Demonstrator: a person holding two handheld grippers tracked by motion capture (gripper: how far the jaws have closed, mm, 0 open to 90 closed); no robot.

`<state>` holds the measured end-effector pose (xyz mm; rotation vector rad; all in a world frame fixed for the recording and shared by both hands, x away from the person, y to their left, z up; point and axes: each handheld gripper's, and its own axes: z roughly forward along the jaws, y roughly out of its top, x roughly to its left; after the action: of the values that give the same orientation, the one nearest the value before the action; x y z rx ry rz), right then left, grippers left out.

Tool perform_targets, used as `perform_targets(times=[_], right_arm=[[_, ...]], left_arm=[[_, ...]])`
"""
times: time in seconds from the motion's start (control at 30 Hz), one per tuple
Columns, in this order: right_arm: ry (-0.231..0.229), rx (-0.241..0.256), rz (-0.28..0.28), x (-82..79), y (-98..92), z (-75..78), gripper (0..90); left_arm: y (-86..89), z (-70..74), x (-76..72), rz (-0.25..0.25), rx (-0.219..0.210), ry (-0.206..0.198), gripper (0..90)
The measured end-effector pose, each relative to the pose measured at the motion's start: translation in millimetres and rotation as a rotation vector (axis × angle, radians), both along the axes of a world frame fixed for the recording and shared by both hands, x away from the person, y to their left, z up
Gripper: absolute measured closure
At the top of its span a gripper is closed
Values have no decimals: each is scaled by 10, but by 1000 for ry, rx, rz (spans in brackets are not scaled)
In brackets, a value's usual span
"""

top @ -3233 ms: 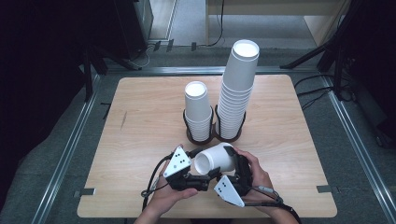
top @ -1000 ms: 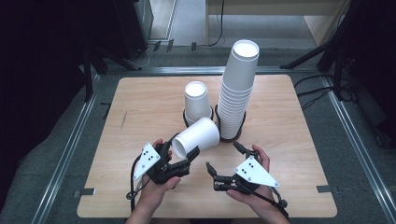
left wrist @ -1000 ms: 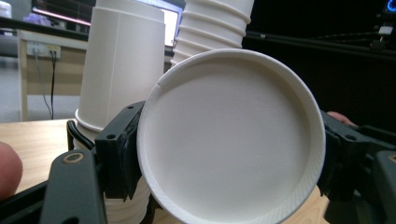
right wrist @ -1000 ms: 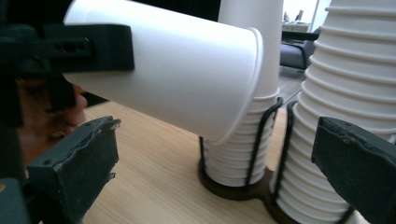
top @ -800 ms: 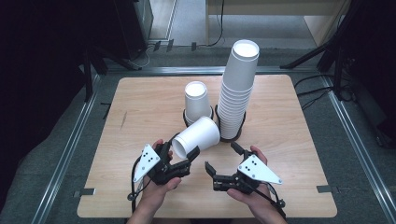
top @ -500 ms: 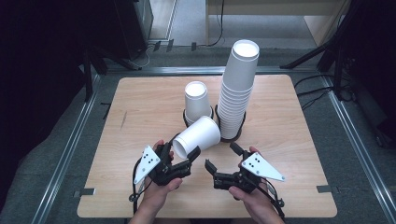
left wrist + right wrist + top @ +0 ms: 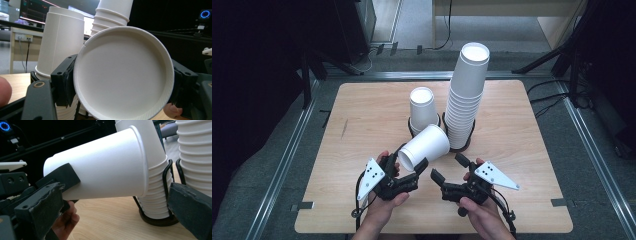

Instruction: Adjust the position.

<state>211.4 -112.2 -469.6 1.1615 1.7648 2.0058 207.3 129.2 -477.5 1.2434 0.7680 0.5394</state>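
The white paper cup [image 7: 424, 147] was held on its side above the table, its narrow bottom end pinched between the jaws of the left gripper [image 7: 409, 167]. Its wide open rim pointed toward the short stack of cups [image 7: 422, 107] just behind it.

wooden table [image 7: 362, 115], two cup stacks [image 7: 424, 112] in holders

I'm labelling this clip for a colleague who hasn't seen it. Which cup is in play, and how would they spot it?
Start at the wooden table with two stacks of white paper cups in black wire holders. Just in front of the shorter stack is the single cup, clamped between the jaws of the left gripper. Unlike its neighbours, it lies tilted sideways in the air, not stacked.
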Motion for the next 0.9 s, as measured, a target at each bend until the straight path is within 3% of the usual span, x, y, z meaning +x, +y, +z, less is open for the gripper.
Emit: perform_targets(times=[0.17, 0.2, 0.27, 0.3, 0.33, 0.43, 0.67, 0.9], right_arm=[[46, 44, 14, 11, -1, -11, 7], [80, 83, 20, 26, -16, -15, 8], [92, 97, 23, 32, -22, -15, 9], [125, 142, 30, 50, -45, -18, 10], [125, 142, 30, 50, -45, -18, 10], [187, 215, 36, 74, -74, -27, 19], [234, 284, 43, 86, -77, -34, 32], [384, 413, 66, 113, -109, -58, 29]], left_arm=[[4, -6, 2, 6, -7, -7, 237], [2, -10, 3, 8, -6, -10, 237], [-4, -19, 4, 9, -5, -15, 237], [-15, -29, 4, 12, -7, -19, 237], [-15, -29, 4, 12, -7, -19, 236], [-45, -47, -3, 8, -3, -31, 237], [-59, -70, -2, 28, 3, -33, 236], [-103, -79, -17, 16, 8, -46, 236]])
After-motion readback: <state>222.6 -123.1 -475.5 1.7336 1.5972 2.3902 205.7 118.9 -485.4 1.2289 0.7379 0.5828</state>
